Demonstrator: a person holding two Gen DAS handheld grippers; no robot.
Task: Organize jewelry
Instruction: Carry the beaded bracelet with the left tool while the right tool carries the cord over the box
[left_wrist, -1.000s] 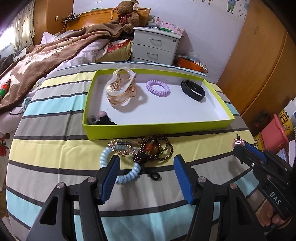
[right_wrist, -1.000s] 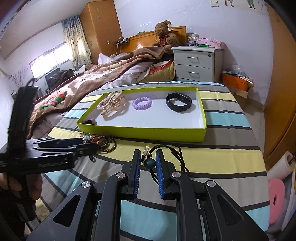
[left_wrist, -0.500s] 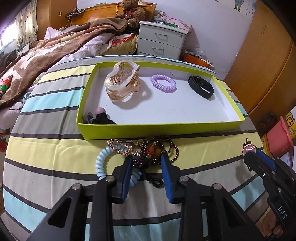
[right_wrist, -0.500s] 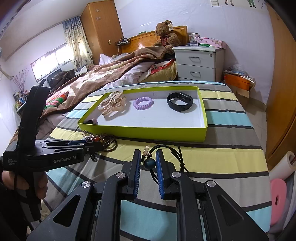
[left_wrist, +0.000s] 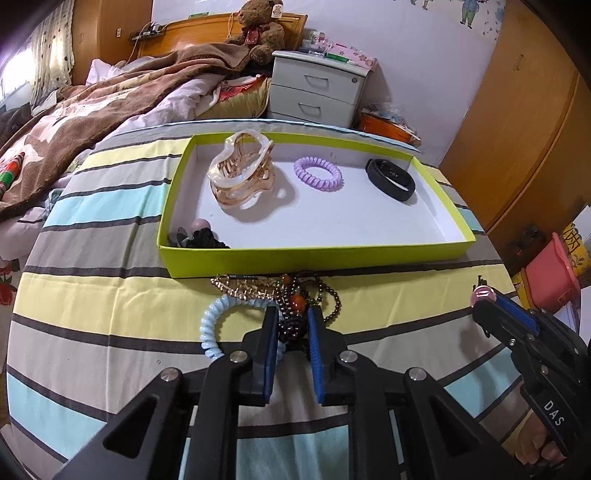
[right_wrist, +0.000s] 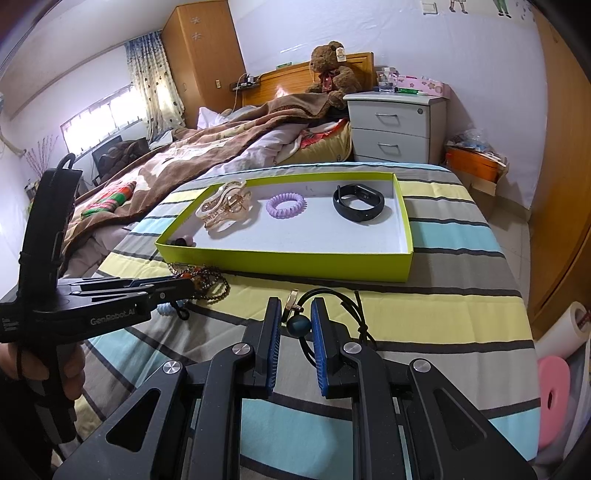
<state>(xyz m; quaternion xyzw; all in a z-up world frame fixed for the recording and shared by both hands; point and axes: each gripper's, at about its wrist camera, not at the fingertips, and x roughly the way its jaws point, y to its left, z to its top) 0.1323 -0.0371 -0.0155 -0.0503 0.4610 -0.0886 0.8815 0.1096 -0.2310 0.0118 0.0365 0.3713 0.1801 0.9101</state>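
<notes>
A lime-green tray (left_wrist: 314, 256) on the striped cloth holds a clear hair claw (left_wrist: 242, 171), a purple coil tie (left_wrist: 317, 173), a black band (left_wrist: 389, 179) and dark hair ties (left_wrist: 201, 238). In front of it lies a tangle: a dark bead bracelet (left_wrist: 291, 319), a gold chain (left_wrist: 247, 288), a light blue coil tie (left_wrist: 212, 328). My left gripper (left_wrist: 291, 325) is shut on the bead bracelet. My right gripper (right_wrist: 297, 323) is shut on a black cord necklace with a teal bead (right_wrist: 299, 324), resting on the cloth before the tray (right_wrist: 288, 264).
The right gripper shows at the right edge of the left wrist view (left_wrist: 517, 332). A bed with a brown blanket (right_wrist: 207, 151) is left of the table. A white nightstand (right_wrist: 397, 125) stands behind. The table's edge falls away right, by a pink stool (right_wrist: 554, 395).
My left gripper moved forward over the tangle and closed from wide open onto the bead bracelet. The right gripper stayed shut on the bead necklace in place.
</notes>
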